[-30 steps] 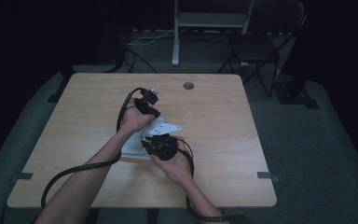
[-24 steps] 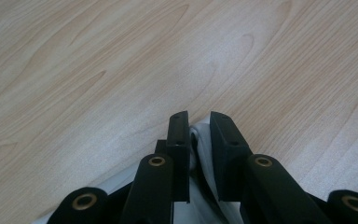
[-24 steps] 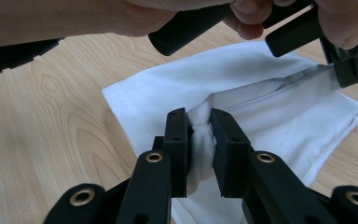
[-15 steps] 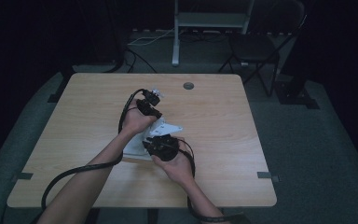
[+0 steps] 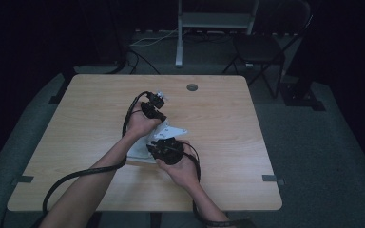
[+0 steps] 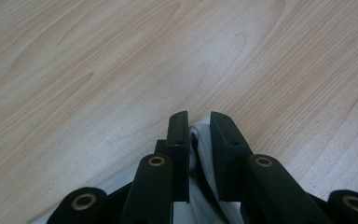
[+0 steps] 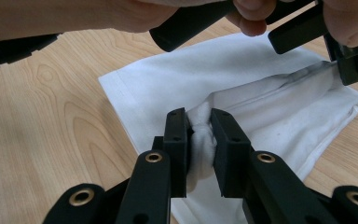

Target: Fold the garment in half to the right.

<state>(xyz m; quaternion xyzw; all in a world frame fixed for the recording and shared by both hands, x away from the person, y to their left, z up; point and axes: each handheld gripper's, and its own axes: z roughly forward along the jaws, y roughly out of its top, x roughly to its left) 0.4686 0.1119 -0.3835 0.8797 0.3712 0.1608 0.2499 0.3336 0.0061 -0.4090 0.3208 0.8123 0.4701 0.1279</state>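
Observation:
A white cloth (image 5: 140, 148) lies partly folded on the wooden table (image 5: 228, 128), near its middle. My left gripper (image 5: 155, 113) holds the cloth's far end, with the jaws shut on a thin edge of cloth (image 6: 199, 156) just above the wood. In its own view the left gripper (image 6: 199, 125) looks along the bare tabletop. My right gripper (image 5: 165, 148) sits at the near side, and in its own view the right gripper (image 7: 199, 133) is shut on a bunched fold of the cloth (image 7: 168, 84). The left hand (image 7: 121, 14) and its gripper cross the top of that view.
A round cable hole (image 5: 192, 87) sits near the table's far edge. Behind the table stand a dark chair (image 5: 261, 47) and a metal stand (image 5: 180, 33) on grey carpet. Black cables (image 5: 81, 173) trail from both grippers over the table's near side.
My left gripper has drifted slightly nearer and to the right with the cloth edge in it. The right gripper has barely moved.

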